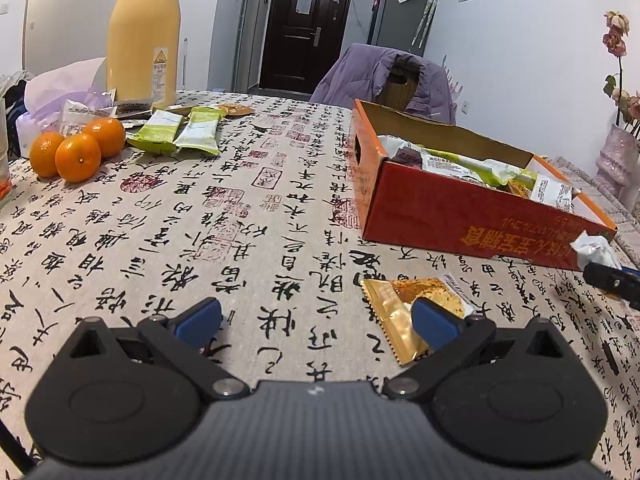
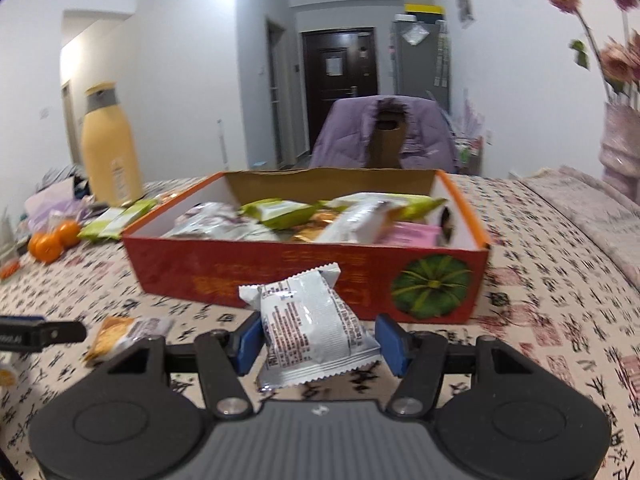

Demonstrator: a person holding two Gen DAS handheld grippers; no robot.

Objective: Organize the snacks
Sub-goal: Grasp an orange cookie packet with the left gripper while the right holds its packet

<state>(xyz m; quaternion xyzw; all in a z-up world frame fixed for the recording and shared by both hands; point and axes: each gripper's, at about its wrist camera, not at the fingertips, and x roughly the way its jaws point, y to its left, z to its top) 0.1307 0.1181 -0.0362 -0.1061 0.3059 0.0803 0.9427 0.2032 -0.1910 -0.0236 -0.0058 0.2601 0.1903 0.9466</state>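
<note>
Right hand-held gripper point(image 2: 318, 342) angled down, clasping packet point(image 2: 314, 332)

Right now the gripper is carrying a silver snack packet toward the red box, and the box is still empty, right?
Not quite. The right gripper does hold the silver snack packet in front of the red box, but the box is not empty: the right wrist view shows it already holds many packets.

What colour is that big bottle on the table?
The bottle is yellow with a grey top, clearest from the left wrist.
</note>
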